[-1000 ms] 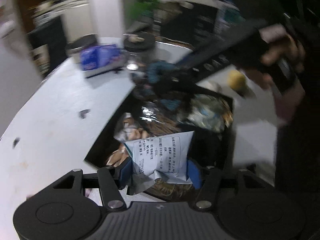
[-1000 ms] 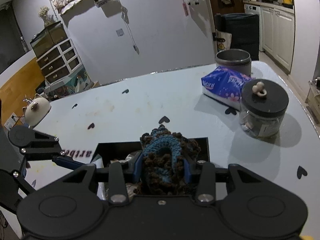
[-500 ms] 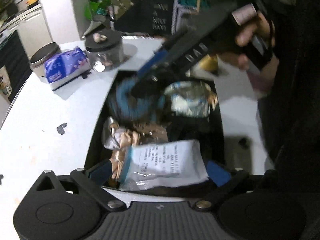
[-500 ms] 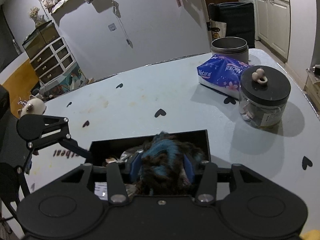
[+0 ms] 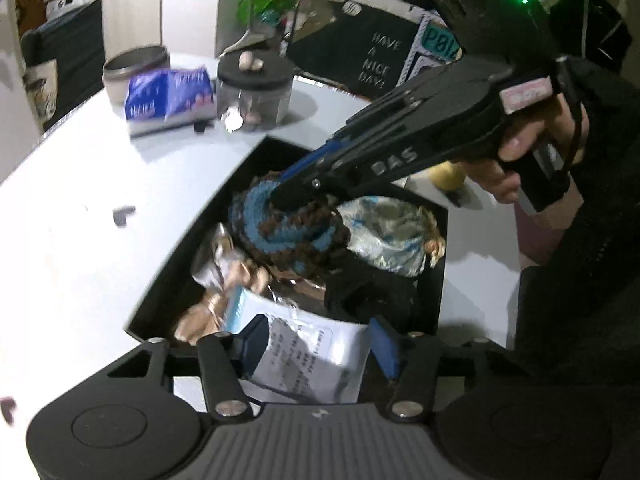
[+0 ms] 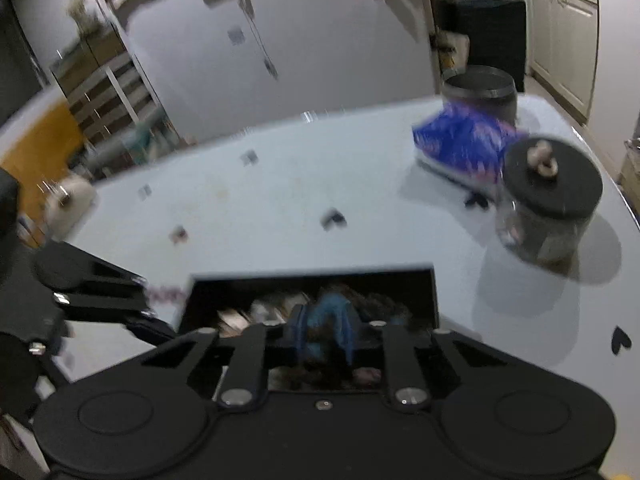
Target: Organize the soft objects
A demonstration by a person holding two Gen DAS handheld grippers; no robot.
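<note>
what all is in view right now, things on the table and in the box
black rectangular box: 1, black, on the white table
blue and brown crocheted piece: 1, in the box, held
white printed-label packet: 1, white, box's near end
pale patterned fabric pouch: 1, pale blue, box's right side
shiny copper foil packets: several, box's left side
blue tissue pack: 1, far table
glass jar with black lid: 1, beside tissues
grey metal tin: 1, behind tissues
left gripper: jaws apart around the packet
right gripper: jaws shut on the crochet
</note>
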